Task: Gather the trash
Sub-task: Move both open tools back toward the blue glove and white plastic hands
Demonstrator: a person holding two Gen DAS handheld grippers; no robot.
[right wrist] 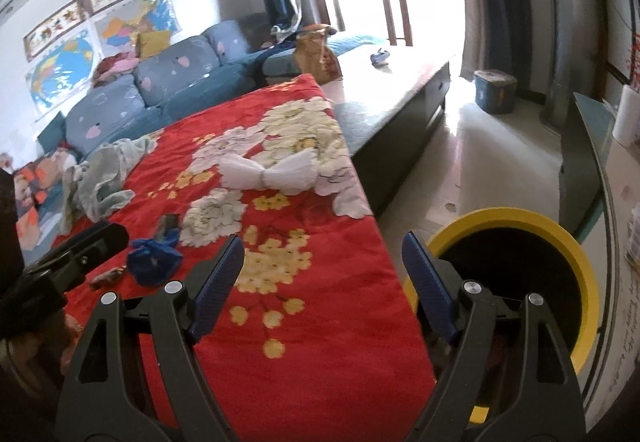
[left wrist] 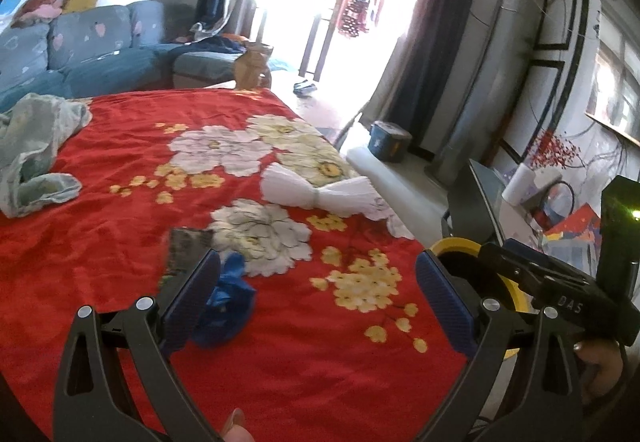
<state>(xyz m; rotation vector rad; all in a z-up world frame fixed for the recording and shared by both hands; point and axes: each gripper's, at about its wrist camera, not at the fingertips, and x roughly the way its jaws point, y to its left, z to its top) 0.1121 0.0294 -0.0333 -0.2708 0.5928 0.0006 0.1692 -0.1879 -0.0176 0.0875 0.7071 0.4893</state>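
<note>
Both grippers' fingers are apart, empty. Drop your left gripper (left wrist: pixel 316 296) over the blue wad (left wrist: pixel 226 302), clamp mid-bundle. Then carry to the yellow bin (right wrist: pixel 560 242) off the table's right edge.

Daylight poured in through the glass doors (left wrist: pixel 340 1) at the far end, blown out to pure white in both views — detail there was lost. Glare washed the pale floor (right wrist: pixel 492 145) near them. The red cloth (left wrist: pixel 120 242) was evenly lit and soft-edged. Fisheye bending curved the walls, and dark vignetting closed the corners.
</note>
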